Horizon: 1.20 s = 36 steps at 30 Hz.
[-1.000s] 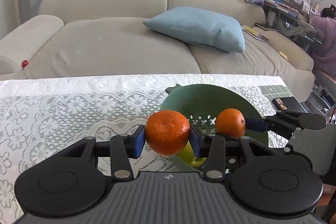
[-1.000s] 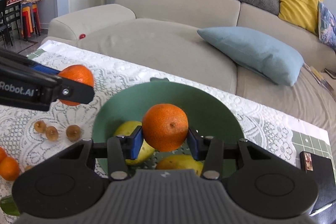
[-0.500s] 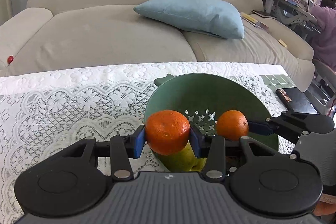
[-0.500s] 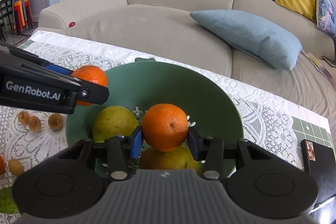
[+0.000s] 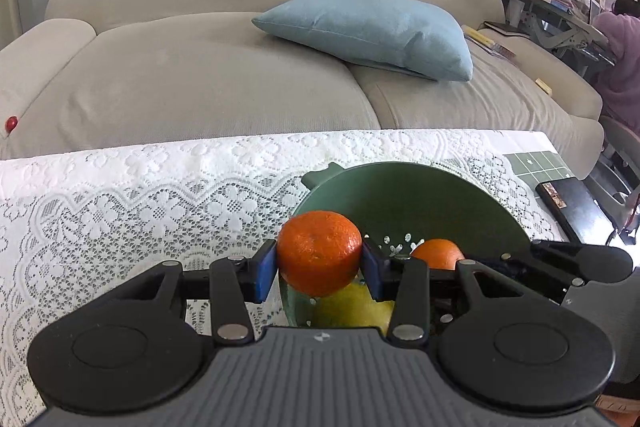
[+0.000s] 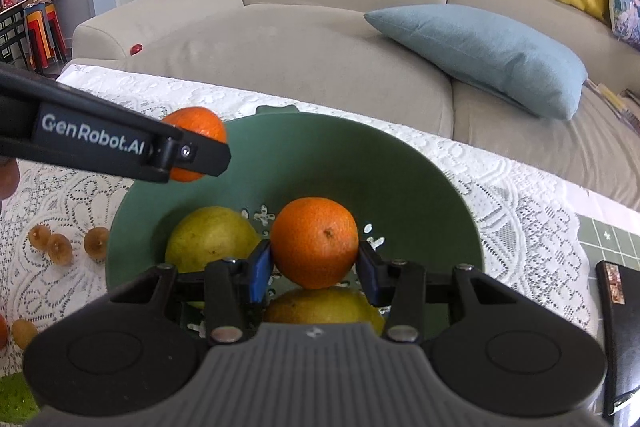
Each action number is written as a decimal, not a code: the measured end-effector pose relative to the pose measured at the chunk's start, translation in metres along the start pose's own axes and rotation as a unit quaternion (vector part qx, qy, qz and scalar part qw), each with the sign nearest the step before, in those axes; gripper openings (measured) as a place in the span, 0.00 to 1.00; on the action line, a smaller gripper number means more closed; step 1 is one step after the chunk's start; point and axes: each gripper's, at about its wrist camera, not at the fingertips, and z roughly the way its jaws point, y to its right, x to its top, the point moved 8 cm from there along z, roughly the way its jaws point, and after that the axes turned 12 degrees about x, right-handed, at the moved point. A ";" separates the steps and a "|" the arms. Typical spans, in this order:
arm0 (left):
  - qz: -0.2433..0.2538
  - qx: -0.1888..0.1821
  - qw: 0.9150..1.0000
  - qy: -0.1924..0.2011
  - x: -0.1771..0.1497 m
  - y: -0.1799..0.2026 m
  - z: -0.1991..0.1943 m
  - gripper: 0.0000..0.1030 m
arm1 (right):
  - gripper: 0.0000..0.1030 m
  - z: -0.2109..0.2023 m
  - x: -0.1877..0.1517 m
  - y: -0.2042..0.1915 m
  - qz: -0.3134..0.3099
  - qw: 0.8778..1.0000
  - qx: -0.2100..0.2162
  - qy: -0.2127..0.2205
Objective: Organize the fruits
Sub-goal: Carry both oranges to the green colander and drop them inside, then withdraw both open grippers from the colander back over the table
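The left gripper (image 5: pixel 319 265) clamps a dimpled, round mandarin (image 5: pixel 319 253) between its blue pads, poised over the near-left rim of the green colander (image 5: pixel 404 195). The right gripper (image 6: pixel 315 261) grips a second orange (image 6: pixel 315 242) the same way, held inside the bowl just above two smooth yellow-green pears (image 6: pixel 212 237).

Ahead of both grippers the colander's matte plastic wall curves up; its floor is pierced with small cross-shaped holes. In the right wrist view the left gripper's black arm crosses over the bowl's left rim, so the two tools sit close together, with open bowl space ahead and to the right of the right gripper.

Left of the bowl, small brown round fruits (image 6: pixel 60 247) lie on the white lace tablecloth (image 5: pixel 120 211). To the right a dark flat box (image 6: pixel 618 307) lies near the table's edge. Beyond the far table edge stands a beige sofa (image 5: pixel 200 67) with a soft blue cushion (image 5: pixel 372 27).
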 end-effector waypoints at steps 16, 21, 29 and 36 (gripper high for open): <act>0.044 -0.019 0.999 0.013 0.006 0.020 -0.010 0.48 | 0.47 0.004 0.005 0.006 0.015 1.000 0.010 0.000; 0.059 -0.013 0.998 -0.008 -0.001 0.033 0.003 0.48 | 0.49 0.003 0.005 0.005 0.013 1.000 0.010 0.001; 0.056 -0.007 0.998 -0.025 -0.007 0.031 0.016 0.51 | 0.54 0.003 0.004 0.005 0.017 1.000 0.006 0.002; 0.062 -0.014 0.998 -0.019 -0.007 0.031 0.009 0.65 | 0.59 0.000 0.004 0.003 0.018 1.000 0.001 0.007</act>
